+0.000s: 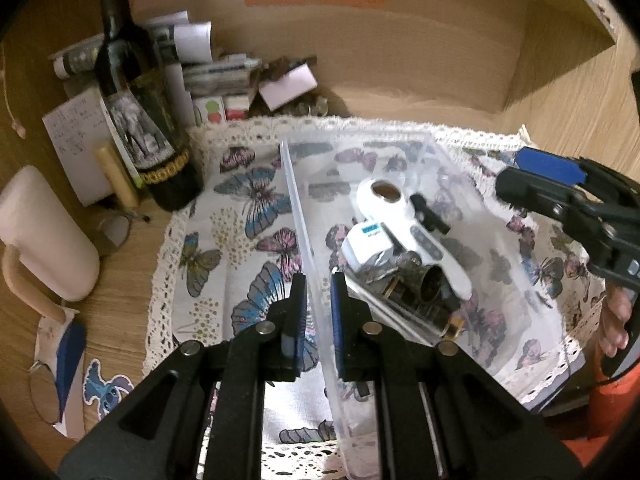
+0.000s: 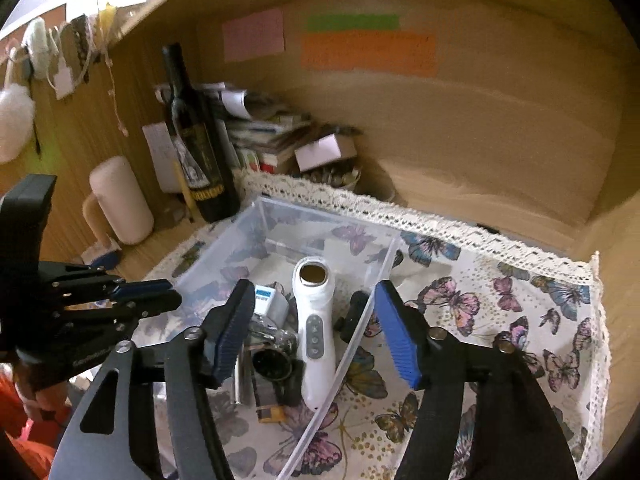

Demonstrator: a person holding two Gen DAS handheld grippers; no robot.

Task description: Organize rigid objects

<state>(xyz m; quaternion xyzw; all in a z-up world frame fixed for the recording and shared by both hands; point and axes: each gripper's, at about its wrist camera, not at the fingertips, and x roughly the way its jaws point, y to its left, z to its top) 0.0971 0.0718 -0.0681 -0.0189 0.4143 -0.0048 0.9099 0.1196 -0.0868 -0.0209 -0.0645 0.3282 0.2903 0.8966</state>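
Left gripper (image 1: 319, 316), lower centre, clamped on the clear bin (image 1: 298, 216) near wall. Right gripper (image 2: 316, 334) about half open, empty, straddling the bin's right wall. White handheld device (image 2: 316, 320) lies in the bin just ahead, long axis pointing away. Wine bottle (image 2: 198, 140) upper left.

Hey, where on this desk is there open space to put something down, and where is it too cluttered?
Free: the butterfly cloth right of the clear bin, up to its lace edge, and the cloth strip between bin and wine bottle. The bin's far end is bare. Crowded: the paper stack behind the bottle, and the bin's near end.
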